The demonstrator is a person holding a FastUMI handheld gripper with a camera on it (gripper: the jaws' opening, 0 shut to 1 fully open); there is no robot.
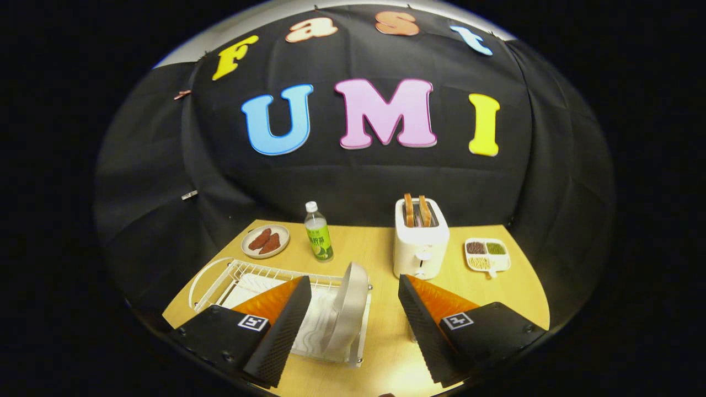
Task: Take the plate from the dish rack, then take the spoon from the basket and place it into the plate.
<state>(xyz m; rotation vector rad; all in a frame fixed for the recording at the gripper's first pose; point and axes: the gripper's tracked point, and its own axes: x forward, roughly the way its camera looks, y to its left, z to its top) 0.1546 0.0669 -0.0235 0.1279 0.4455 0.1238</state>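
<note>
I see a light wooden table (380,353) spread below me. On it, at my eleven o'clock, sits the white wire dish rack (242,275), and the pale round plate (346,306) stands on edge in the rack's right end, between my two fingers and nearer the left one. My gripper (353,317) has its fingers spread wide apart, gripping nothing, with the left finger over the rack. At one o'clock, beyond the right finger, a white two-slot toaster (421,242) holds two slices of toast upright. At two o'clock lies a white divided dish (487,255) of small foods. At twelve stands a clear plastic bottle with a green label (318,231), and further round at eleven a small round plate with two reddish-brown pieces (265,241).
</note>
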